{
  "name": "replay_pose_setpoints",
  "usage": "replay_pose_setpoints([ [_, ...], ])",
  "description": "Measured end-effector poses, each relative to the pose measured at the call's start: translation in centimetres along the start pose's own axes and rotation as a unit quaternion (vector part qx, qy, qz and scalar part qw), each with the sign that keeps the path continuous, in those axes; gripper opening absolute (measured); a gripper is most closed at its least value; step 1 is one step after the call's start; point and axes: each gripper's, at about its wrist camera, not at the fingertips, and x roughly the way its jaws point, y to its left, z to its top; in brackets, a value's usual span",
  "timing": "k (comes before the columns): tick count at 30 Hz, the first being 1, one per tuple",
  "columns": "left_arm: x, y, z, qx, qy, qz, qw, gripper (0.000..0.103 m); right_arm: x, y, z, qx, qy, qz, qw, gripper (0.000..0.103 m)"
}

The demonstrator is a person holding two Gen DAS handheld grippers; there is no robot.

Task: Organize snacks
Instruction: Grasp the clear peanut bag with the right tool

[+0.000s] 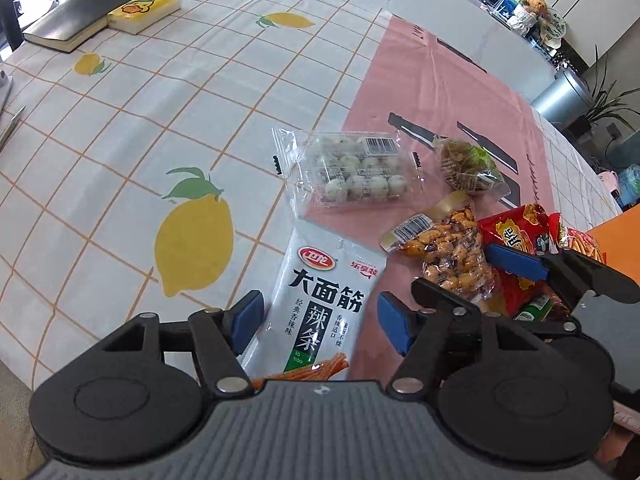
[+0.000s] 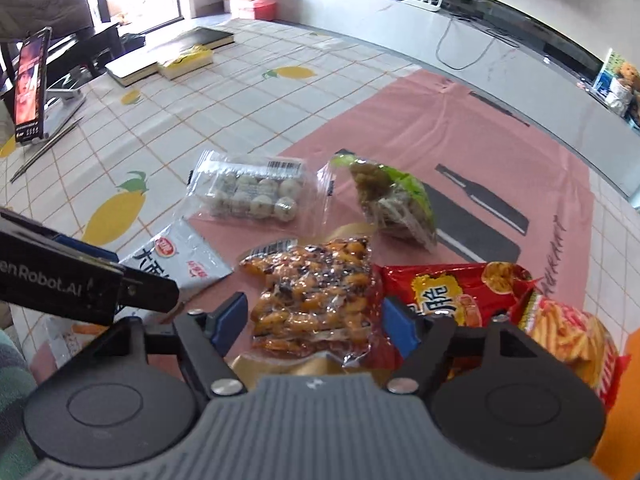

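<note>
The worktop (image 1: 120,128) wears a smooth white cloth gridded in orange and printed with lemons; a pink plastic mat (image 1: 440,80) with dark bottle shapes lies over part of it. The snacks cluster where cloth meets mat. A glossy white pouch of spicy strips (image 1: 320,292) lies flat between the blue pads of the left claw (image 1: 320,320), whose jaws stand apart with a gap showing at each side of the pouch. The right claw (image 2: 312,324) is likewise spread, straddling a crinkly clear bag of brown peanuts (image 2: 312,292); its pads seem just clear of the film, though the blur makes that hard to judge. Beyond sit a clear blister pack of pale round balls (image 1: 352,172) and a lumpy clear packet with green print (image 2: 396,204). Shiny red crisp bags (image 2: 452,292) crowd the right claw's right side. Far back lie a dark book (image 1: 100,0) and a yellow box (image 1: 144,10).
</note>
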Motion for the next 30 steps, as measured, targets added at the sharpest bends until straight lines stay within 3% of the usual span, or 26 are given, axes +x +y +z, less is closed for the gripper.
replay_pose_setpoints([
  [8,0.0,0.2,0.1,-0.003,0.001,-0.015,0.9999,0.086,1.0,1.2,0.1,-0.016,-0.006,-0.011,1.0,0.078],
  [15,0.0,0.3,0.0,-0.005,0.0,-0.024,0.9997,0.088,0.5,1.6,-0.2,-0.01,0.0,-0.005,1.0,0.068],
  [25,0.1,0.2,-0.1,0.005,0.002,-0.027,0.9996,0.093,-1.1,1.2,-1.4,0.038,0.004,-0.017,0.999,0.065],
  [30,0.3,-0.7,-0.2,0.033,0.005,-0.01,0.9994,0.094,-3.0,1.3,-2.0,0.034,-0.002,-0.03,0.999,0.065],
])
